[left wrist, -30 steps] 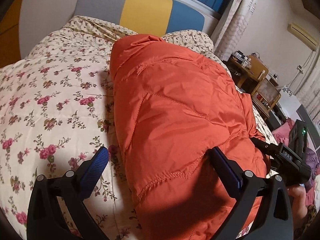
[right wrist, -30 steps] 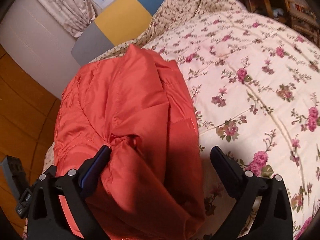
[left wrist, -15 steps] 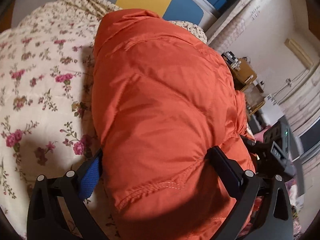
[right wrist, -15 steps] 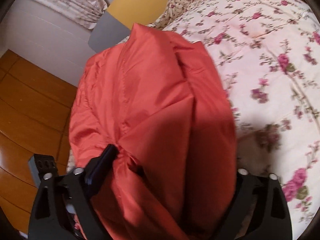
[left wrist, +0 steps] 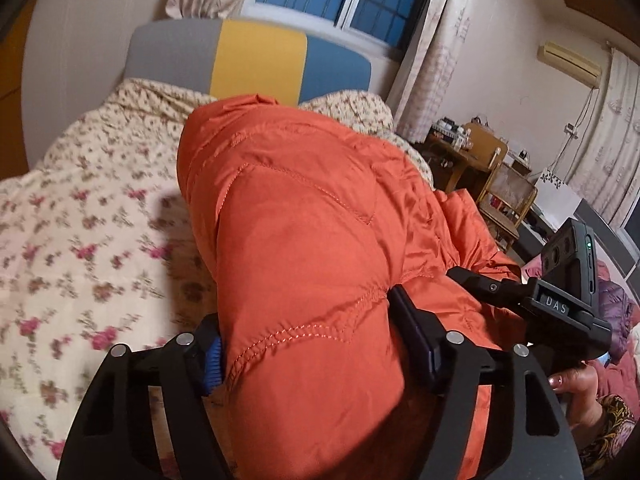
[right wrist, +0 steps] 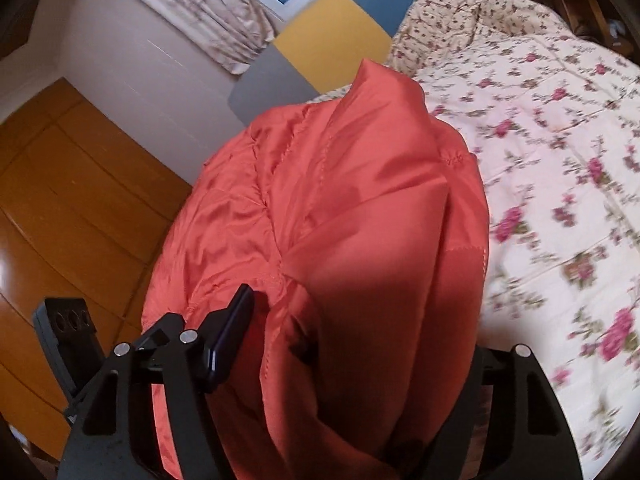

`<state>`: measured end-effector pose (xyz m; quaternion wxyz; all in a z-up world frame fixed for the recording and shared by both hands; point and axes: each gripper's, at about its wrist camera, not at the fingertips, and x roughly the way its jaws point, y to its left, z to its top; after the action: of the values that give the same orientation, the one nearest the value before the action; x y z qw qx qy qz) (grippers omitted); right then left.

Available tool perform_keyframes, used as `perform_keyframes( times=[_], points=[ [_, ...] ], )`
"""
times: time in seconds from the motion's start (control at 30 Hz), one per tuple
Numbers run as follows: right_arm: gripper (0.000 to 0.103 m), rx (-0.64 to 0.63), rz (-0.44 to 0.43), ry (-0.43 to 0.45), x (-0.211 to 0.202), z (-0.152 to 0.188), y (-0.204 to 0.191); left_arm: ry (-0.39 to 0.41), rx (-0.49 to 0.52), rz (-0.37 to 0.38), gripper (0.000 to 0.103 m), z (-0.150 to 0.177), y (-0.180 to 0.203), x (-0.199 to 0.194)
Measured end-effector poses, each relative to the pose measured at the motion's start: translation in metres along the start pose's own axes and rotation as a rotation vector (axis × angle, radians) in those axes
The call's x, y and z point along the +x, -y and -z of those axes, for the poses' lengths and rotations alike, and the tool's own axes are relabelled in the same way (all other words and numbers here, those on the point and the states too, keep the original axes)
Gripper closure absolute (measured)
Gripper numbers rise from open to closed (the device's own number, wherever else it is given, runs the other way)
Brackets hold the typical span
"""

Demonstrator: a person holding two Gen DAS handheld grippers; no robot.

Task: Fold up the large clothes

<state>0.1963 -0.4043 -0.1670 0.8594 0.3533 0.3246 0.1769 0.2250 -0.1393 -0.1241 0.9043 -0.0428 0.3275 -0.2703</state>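
A puffy orange quilted jacket lies on the floral quilt of a bed. Its near end bulges up between the fingers of my left gripper, whose jaws are closing; both pads press into the padding. In the right wrist view the jacket fills the right gripper, whose jaws are also closing. Its left finger pushes into the fabric and its right finger is hidden behind a fold. The right gripper also shows in the left wrist view, held by a hand at the jacket's right side.
A grey, yellow and blue headboard stands at the far end under a window. Floral quilt spreads right of the jacket in the right wrist view; wooden floor lies to its left. A cluttered wooden desk stands beside the bed.
Both grippers have narrowed from wide open onto the jacket's near end and risen with it. The padding now bunches between the fingers, and more of the room shows above.
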Motion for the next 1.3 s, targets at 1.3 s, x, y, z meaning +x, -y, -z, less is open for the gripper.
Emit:
perform_keyframes(
  times=[1.3],
  points=[
    [0.014,-0.207,0.138,-0.020,0.152,0.060,-0.122,0.134,-0.326,-0.314,0.003,0.067,-0.188,-0.111]
  ],
)
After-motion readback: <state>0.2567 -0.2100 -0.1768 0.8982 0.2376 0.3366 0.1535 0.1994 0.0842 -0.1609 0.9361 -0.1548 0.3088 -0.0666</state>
